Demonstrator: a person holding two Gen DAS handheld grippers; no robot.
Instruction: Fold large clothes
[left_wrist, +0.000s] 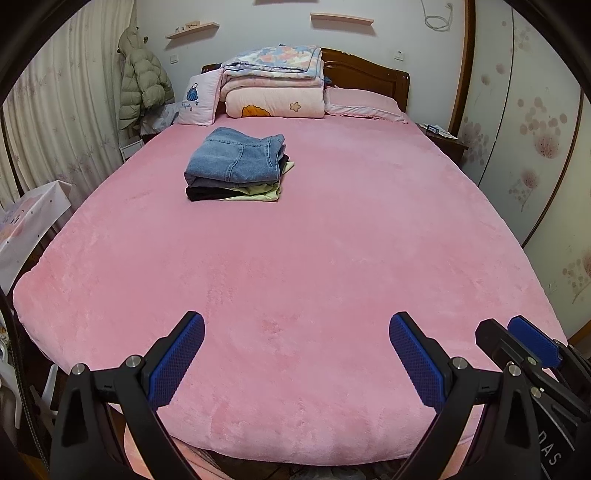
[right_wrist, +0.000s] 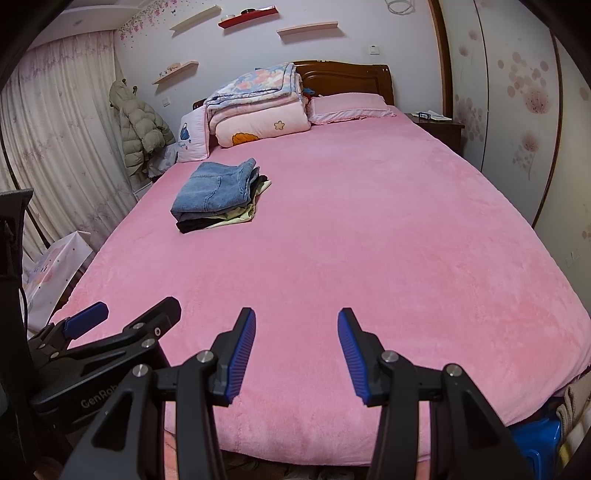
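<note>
Both tongs agape above bed

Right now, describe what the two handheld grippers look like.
Both grippers are matte black angular frames with silver round bolts. Each left gripper and right gripper finger carries a blue textured pad. White "GenRob" lettering marks the left gripper's body in the right wrist view.

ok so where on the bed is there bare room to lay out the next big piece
The pink bed cover is bare from the folded clothes stack down to the near edge, and across to the wardrobe side. Both claws, left claw and right claw, are open and empty over that near edge. It is crowded at the headboard: folded quilts and pillows.
</note>
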